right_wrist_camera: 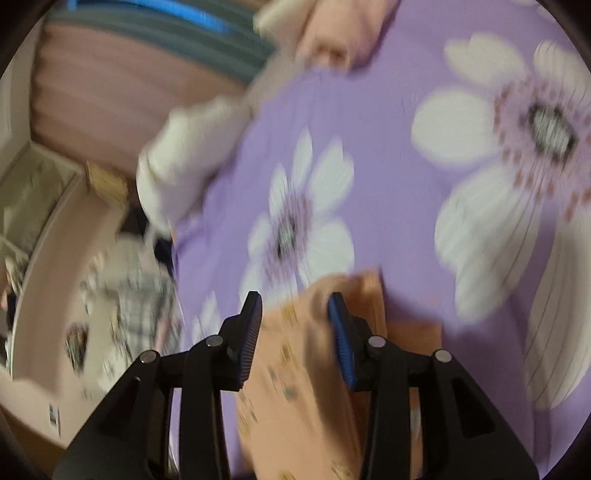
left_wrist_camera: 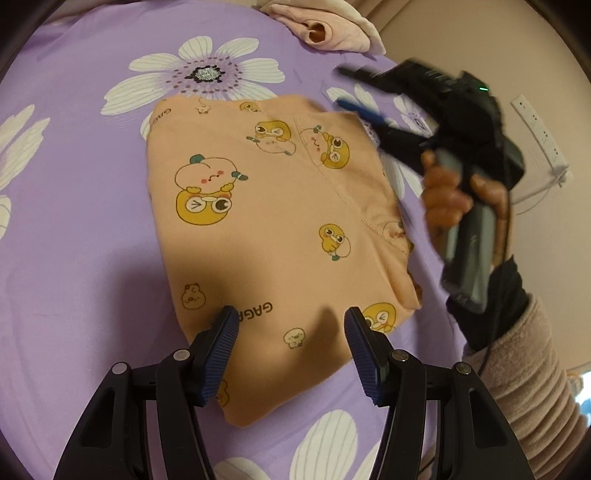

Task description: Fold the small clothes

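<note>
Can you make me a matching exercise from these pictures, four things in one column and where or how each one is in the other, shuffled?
Things:
1. orange garment
2. pink clothes
3. left gripper
4. right gripper

Descriptions:
A. bunched at the far edge of the bed sheet
B. open above the garment's near edge
C. folded flat on the purple flowered sheet
D. held in a hand at the garment's right side, jaws apart

Pairs: 1-C, 2-A, 3-B, 4-D
</note>
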